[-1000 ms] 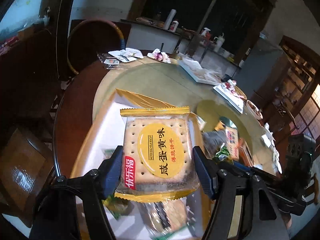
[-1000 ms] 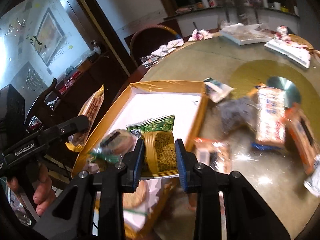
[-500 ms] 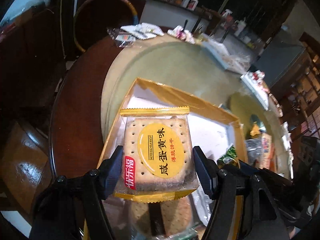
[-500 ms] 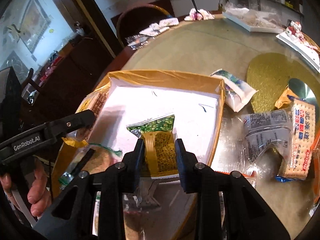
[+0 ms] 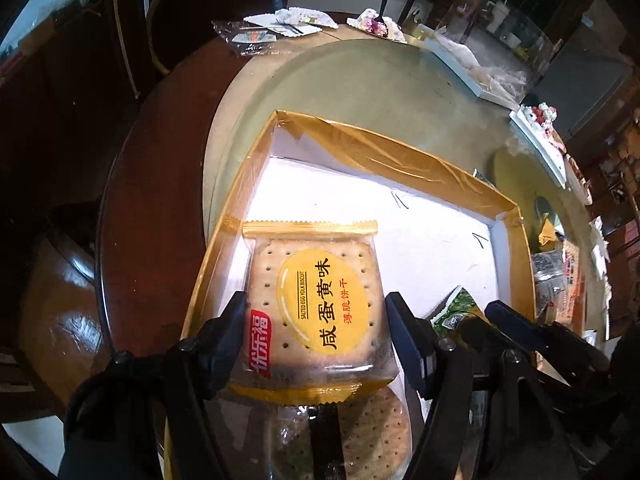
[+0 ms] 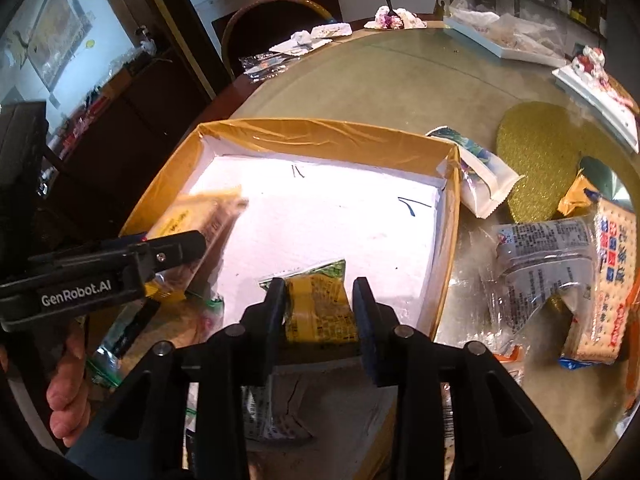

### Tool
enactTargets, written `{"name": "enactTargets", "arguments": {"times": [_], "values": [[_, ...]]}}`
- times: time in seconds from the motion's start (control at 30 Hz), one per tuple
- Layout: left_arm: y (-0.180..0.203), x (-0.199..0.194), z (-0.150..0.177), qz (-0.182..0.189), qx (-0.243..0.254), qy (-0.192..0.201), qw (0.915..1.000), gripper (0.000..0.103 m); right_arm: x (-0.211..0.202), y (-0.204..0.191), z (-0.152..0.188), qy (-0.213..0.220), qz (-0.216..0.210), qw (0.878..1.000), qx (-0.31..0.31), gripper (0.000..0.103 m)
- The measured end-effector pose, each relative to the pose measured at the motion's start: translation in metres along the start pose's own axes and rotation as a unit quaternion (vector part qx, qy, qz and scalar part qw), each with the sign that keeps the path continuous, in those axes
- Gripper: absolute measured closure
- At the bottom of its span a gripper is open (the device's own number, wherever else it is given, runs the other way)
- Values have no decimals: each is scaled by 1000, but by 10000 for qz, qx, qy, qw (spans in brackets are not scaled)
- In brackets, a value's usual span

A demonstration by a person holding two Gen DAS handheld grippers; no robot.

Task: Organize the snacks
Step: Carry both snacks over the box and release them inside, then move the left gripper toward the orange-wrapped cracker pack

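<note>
A shallow box with a gold taped rim (image 5: 384, 152) and a white floor lies on the glass turntable. My left gripper (image 5: 315, 304) is shut on a square salted egg yolk biscuit packet (image 5: 316, 264), held low over the box's near left corner. Over the box's near side, my right gripper (image 6: 318, 286) has a small green and yellow snack packet (image 6: 316, 312) between its pads. Its jaws are opening, and both pads still touch the packet. The right wrist view shows the left gripper's finger (image 6: 176, 248) and the biscuit packet (image 6: 200, 216) at the left.
A round biscuit packet (image 5: 360, 432) lies in the box's near end. Right of the box are loose snacks: a white packet (image 6: 484, 176), a cracker pack (image 6: 600, 280) and a gold mat (image 6: 540, 152). A hand (image 6: 68, 380) holds the left gripper. A chair (image 5: 208, 12) stands beyond the table.
Both grippers have come down and forward over the box with their packets. The right jaws stand a little wider, and the green packet sits looser between them.
</note>
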State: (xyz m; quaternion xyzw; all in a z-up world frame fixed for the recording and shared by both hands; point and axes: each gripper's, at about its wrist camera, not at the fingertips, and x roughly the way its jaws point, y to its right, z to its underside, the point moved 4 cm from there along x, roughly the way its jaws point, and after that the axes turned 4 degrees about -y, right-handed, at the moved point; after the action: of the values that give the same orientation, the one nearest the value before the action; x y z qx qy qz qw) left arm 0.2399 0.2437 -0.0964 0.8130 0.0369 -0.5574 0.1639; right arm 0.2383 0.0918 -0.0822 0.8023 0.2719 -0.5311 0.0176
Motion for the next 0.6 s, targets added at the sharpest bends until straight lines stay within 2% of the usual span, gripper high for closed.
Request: {"name": "enactTargets", "arguments": {"times": [0.03, 0.07, 0.13, 0.23, 0.33, 0.47, 0.6], "values": [[-2, -5, 1, 49, -70, 14, 10000, 33, -3, 1, 0, 20, -85, 10000, 36, 60], [-2, -8, 0, 78, -104, 70, 9999, 33, -7, 3, 1, 52, -147, 9998, 92, 51], [-1, -24, 0, 52, -129, 348, 9993, 30, -27, 5, 4, 328, -312, 9988, 172, 40], [5, -55, 12, -170, -182, 828, 9963, 30, -61, 12, 20, 672, -476, 9963, 251, 39], [28, -87, 44, -33, -48, 1323, 9912, 26, -96, 23, 50, 984, -668, 9923, 353, 35], [72, -99, 93, 276, 343, 1437, 9886, 26, -133, 48, 99, 1330, -649, 9874, 568, 31], [112, -91, 133, 520, 608, 1235, 9891, 26, -158, 85, 145, 1503, -440, 9834, 913, 29]]}}
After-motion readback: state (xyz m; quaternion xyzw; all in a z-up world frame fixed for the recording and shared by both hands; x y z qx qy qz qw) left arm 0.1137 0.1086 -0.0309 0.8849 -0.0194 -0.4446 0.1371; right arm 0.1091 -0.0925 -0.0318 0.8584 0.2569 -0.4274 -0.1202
